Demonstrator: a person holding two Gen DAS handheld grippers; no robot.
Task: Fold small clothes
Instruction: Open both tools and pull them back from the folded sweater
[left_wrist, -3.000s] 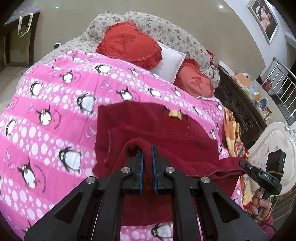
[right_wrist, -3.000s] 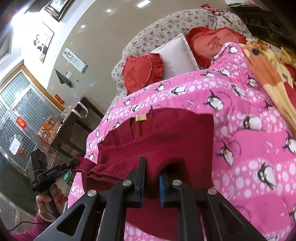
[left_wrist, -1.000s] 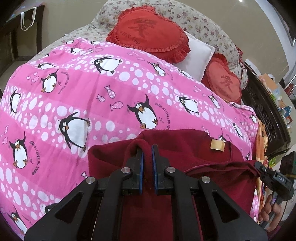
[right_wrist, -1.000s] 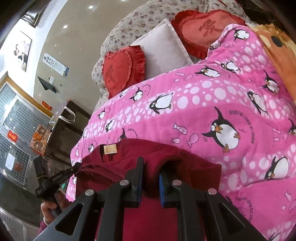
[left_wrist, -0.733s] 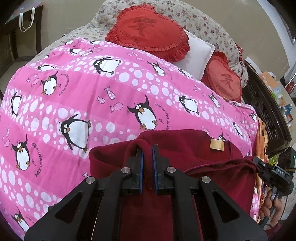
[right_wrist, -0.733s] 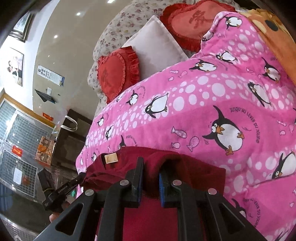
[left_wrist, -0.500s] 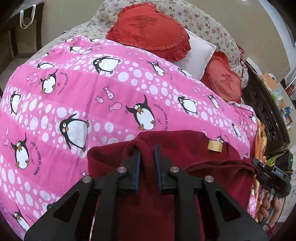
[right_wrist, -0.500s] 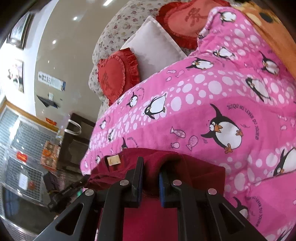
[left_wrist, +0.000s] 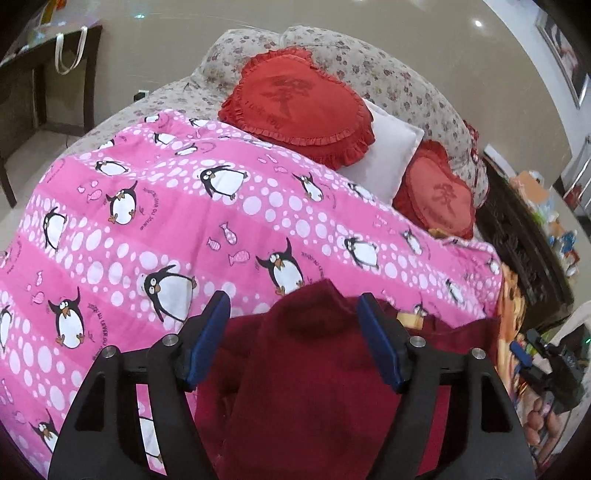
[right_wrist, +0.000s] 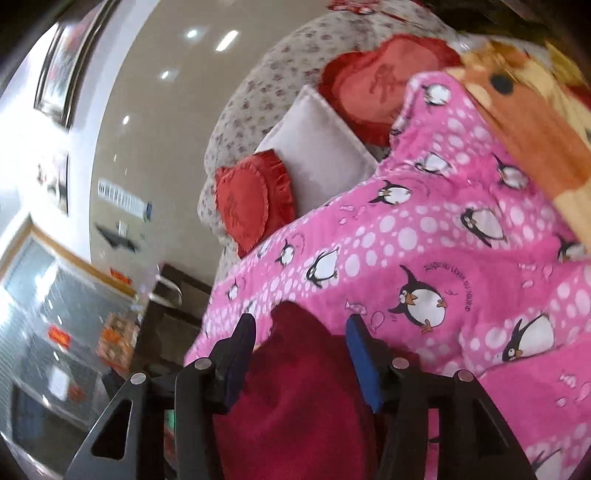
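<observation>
A dark red knitted garment (left_wrist: 314, 373) lies folded on the pink penguin bedspread (left_wrist: 184, 221). My left gripper (left_wrist: 293, 306) is open, its blue-padded fingers (left_wrist: 207, 336) spread either side of a raised fold of the garment. A tan label (left_wrist: 408, 318) shows by the right finger. In the right wrist view my right gripper (right_wrist: 301, 328) is open too, with the same red garment (right_wrist: 295, 398) bulging between its fingers. The right gripper also shows in the left wrist view (left_wrist: 543, 363) at the far right edge.
Two red heart cushions (left_wrist: 299, 110) and a white pillow (left_wrist: 388, 158) lie at the head of the bed. An orange blanket (right_wrist: 524, 122) covers the right side. A dark wooden cabinet (left_wrist: 524, 236) stands beside the bed. A dark table (left_wrist: 48, 74) stands at far left.
Both grippers have opened and let go of the red garment's fold, which now rests on the bed between the spread fingers. The right wrist view has swung and is blurred.
</observation>
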